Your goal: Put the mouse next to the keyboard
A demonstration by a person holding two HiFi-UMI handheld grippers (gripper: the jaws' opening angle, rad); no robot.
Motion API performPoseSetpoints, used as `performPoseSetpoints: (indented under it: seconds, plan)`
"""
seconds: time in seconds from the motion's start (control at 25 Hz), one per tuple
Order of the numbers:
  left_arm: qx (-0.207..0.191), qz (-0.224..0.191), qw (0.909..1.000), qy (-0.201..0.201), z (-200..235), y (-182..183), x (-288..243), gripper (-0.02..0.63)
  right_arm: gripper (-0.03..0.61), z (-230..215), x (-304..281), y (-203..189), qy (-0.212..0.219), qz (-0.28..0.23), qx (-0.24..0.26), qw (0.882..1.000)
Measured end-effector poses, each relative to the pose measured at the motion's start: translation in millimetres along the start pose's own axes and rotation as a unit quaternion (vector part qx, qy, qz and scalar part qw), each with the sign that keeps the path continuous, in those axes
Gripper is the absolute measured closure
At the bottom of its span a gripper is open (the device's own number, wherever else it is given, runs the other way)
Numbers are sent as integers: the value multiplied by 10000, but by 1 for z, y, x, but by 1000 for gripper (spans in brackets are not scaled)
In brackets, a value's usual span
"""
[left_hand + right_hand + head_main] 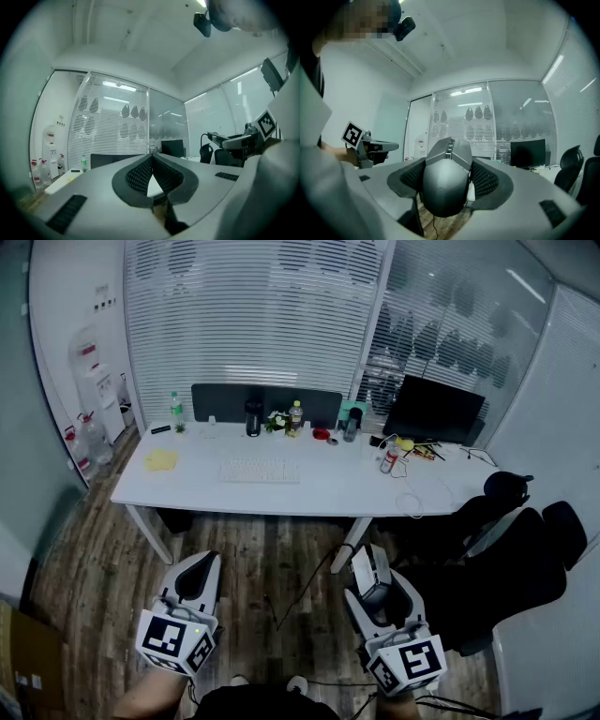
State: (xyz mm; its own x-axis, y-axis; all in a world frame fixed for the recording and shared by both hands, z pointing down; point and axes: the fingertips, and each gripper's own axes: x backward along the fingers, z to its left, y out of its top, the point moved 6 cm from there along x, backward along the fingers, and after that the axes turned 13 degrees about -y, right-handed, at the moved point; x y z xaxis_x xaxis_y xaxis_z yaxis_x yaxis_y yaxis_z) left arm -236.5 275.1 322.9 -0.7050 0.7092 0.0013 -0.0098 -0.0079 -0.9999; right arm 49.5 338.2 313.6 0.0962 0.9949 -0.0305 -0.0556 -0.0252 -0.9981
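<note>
Between clenched fingers of the right gripper (449,161), the mouse (440,190), well apart from the keyboard (260,472); left gripper (152,158) clenched, empty

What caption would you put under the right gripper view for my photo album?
Right tool grips a dark wired mouse, with office blinds and a monitor behind.

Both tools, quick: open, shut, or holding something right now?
Left tool: closed, nothing in it.
Right tool: closed on the mouse.
</note>
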Motion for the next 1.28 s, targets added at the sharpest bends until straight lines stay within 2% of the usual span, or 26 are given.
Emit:
performPoseSetpoints:
  seconds: [0.16, 0.76, 1.08, 1.28]
  plan:
    - [255, 23, 9996, -131, 0, -1, -8, 584, 284, -4, -4, -1, -20, 30, -75, 10000]
    - [275, 99, 9995, 84, -7, -4, -32, 584, 282, -27, -20, -1, 223, 7, -309, 9993]
    - [167, 115, 9998, 1, -37, 3, -72, 584, 282, -65, -20, -5, 377, -12, -384, 9985]
    - [317, 61, 9995, -17, -54, -3, -94, 584, 282, -91, -21, -13, 498, -56, -382, 9980]
